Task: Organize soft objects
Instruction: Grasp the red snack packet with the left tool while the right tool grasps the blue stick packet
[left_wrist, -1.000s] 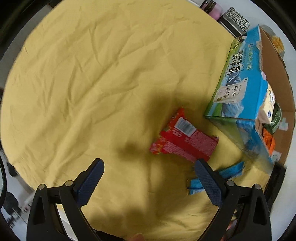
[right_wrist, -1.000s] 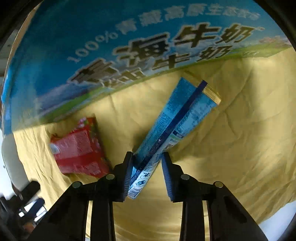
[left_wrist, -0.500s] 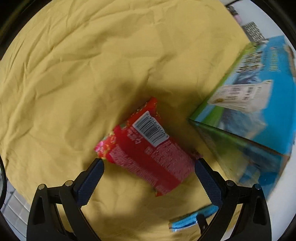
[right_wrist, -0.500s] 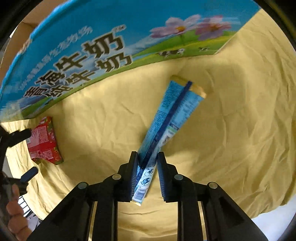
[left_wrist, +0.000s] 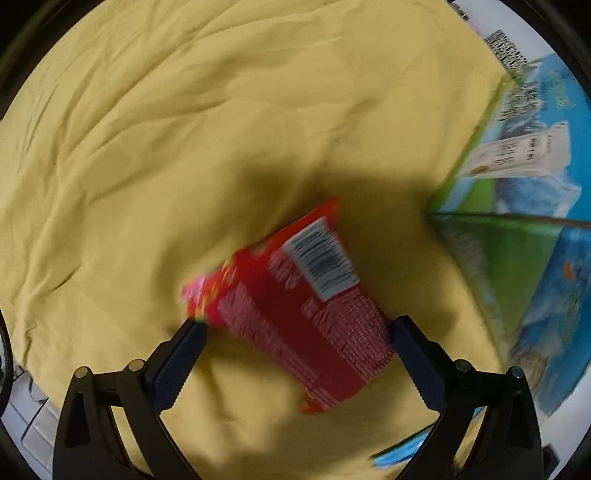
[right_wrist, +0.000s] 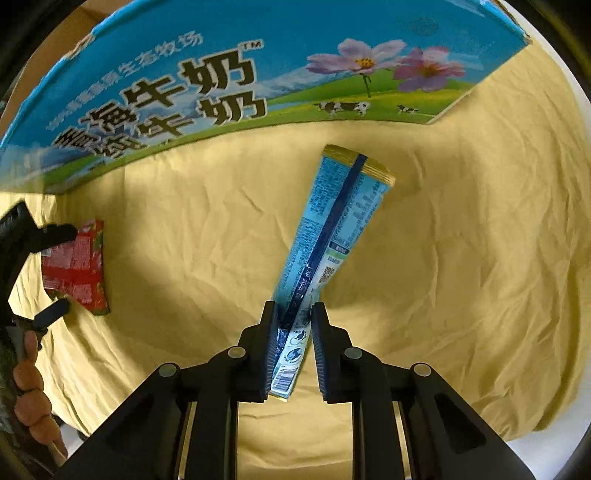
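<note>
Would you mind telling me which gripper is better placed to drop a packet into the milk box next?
Right. The right gripper already pinches the blue packet beside the box; the left gripper is open around the red packet.

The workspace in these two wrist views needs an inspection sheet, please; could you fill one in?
Surface: wrinkled yellow cloth covering the table.
Job's things: red snack packet lying flat; blue packet held up; milk carton box standing beside them.
Clutter: patterned item behind the box, unclear.
Grippers: left gripper open, straddling the red packet; right gripper shut on the blue packet.
Cables: nothing seen.
Surroundings: white floor past the cloth edge.
</note>
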